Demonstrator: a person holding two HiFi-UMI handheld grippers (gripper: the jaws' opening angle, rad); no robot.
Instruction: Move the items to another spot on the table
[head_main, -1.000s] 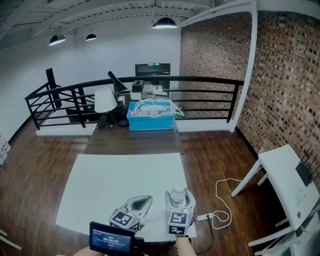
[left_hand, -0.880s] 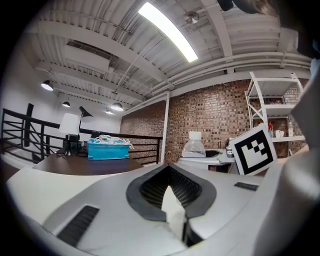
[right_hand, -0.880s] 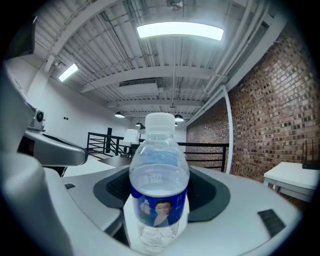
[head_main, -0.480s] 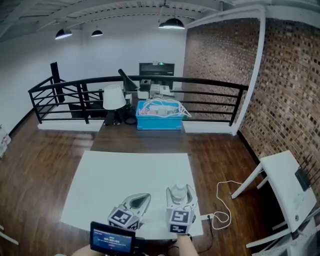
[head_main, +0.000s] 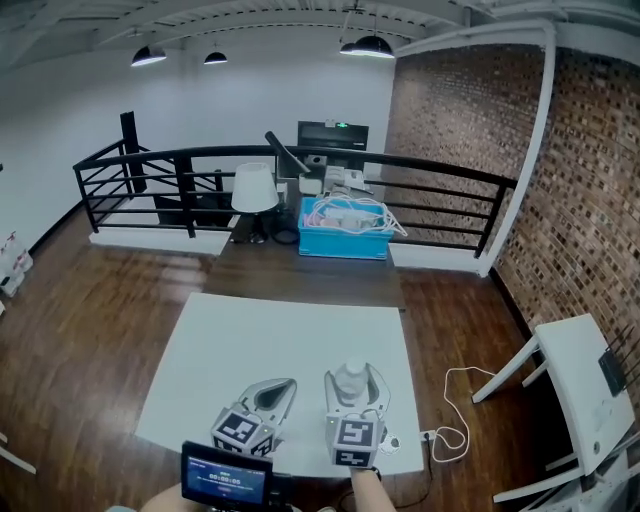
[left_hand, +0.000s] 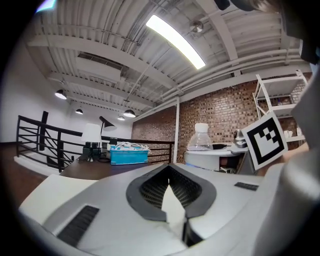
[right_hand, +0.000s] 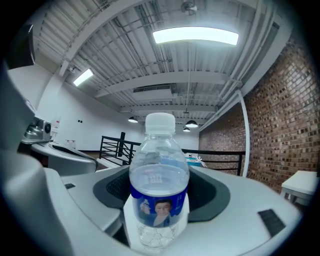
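Clamps 1 clear water bottle (right_hand: 159, 175) upright between the 2 jaws of the right gripper (head_main: 353, 376), at the near edge of the white table (head_main: 290, 330). Holds the left gripper (head_main: 285, 388) pinched closed on nothing, just beside, over the same table edge. Possibly rests the bottle's base on the table; hard to tell.

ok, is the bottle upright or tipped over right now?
Upright. The bottle stands straight with its white cap on top, held between the jaws of the right gripper.
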